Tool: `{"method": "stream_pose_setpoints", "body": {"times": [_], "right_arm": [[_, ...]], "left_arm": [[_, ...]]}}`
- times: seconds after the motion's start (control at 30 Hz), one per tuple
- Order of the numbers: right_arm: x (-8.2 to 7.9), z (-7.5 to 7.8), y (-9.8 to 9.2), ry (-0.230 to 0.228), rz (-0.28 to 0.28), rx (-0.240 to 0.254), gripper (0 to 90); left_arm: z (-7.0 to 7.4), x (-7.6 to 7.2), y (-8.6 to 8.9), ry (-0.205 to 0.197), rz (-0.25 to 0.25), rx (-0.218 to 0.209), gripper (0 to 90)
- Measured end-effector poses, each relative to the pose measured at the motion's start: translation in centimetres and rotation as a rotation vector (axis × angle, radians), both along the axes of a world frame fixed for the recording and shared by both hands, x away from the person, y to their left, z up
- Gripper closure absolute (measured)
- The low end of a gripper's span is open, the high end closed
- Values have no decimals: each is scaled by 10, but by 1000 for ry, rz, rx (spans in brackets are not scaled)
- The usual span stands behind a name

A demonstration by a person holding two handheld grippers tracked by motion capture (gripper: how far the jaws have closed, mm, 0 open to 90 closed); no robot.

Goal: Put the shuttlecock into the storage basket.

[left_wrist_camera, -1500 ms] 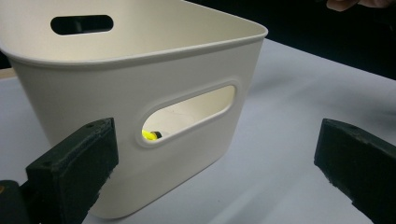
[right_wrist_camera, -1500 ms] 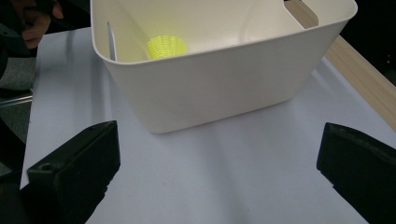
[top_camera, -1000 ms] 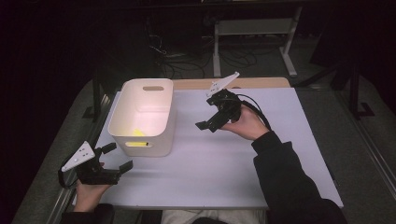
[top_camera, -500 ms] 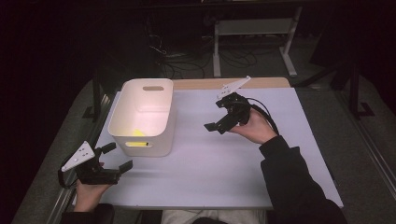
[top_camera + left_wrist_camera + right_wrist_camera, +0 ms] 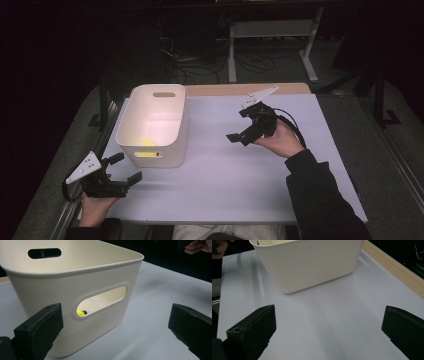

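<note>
High view: going from the left, the left gripper sits low at the near left corner of the table, its jaws spread wide and holding nothing, pointed toward the white bin, which stands just ahead of those jaws and a little to their right. In the left gripper view the bin's near wall fills the space between the two black jaws, with the oval handle slot almost centred in the gap; a small yellow item lies on the bin floor, glimpsed through that slot. Farther right, the right gripper is held up over the table's middle, jaws likewise released and empty, the bin well ahead of them and apart. The bin looks like thin moulded plastic: probably light, fairly stiff at the rolled rim, a bit springy in the walls, and smooth enough to slip under a pinch on the flat side. The better hold, I judge, is the rim above a handle slot, one jaw inside and one outside, or a jaw hooked through the slot itself.
</note>
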State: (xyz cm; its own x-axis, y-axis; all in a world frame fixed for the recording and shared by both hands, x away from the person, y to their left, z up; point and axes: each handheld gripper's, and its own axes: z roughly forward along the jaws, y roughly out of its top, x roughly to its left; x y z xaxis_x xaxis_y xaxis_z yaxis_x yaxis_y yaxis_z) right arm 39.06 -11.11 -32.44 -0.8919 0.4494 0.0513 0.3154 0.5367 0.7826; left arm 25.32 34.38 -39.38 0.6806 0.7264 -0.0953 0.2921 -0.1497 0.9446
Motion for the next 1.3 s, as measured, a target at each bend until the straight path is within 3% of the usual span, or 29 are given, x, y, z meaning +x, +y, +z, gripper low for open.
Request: {"method": "stream_pose_setpoints", "body": {"times": [1.3], "right_arm": [[-24, -31, -57, 37, -105, 18, 0]], "left_arm": [[0, 0, 0, -1, 3, 0, 0]]}}
